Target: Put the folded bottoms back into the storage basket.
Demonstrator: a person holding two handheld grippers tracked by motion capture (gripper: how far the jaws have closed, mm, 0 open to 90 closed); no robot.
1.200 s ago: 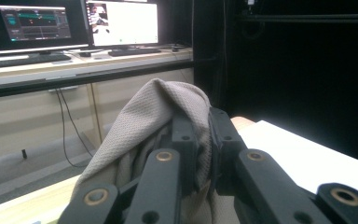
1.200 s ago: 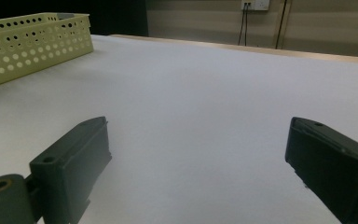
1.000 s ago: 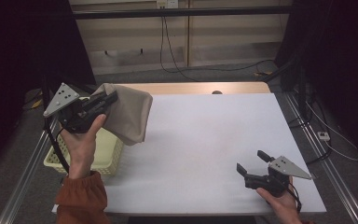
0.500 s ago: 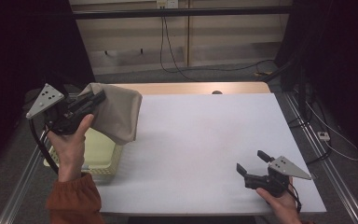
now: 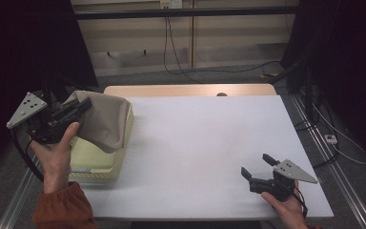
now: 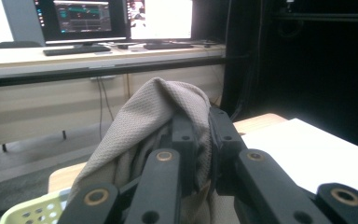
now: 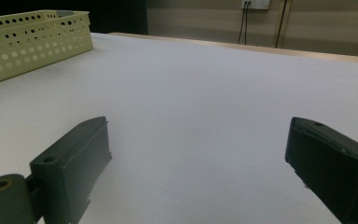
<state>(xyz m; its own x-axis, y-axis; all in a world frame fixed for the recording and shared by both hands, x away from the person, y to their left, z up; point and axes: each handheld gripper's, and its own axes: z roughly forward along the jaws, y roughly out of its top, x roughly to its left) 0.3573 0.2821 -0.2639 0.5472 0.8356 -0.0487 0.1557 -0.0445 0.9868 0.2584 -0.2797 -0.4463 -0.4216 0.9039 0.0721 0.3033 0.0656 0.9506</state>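
From above, one left claw (image 5: 78, 109) is clamped on one crumpled beige mesh cloth (image 5: 106, 120), held over one pale yellow perforated plastic basket (image 5: 95, 160) at the white table's (image 5: 209, 143) left edge; one right claw (image 5: 256, 165) rests spread wide at the table's near right, holding nothing. In the left gripper view, the cloth (image 6: 144, 126) is bunched between the two closed jaws. In the right gripper view, two jaws stand far apart over bare table (image 7: 205, 93), the basket (image 7: 32, 39) well off.

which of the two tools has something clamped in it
The left tool, over the yellow basket, is shut on the beige cloth. The right tool sits open and empty on the white table.
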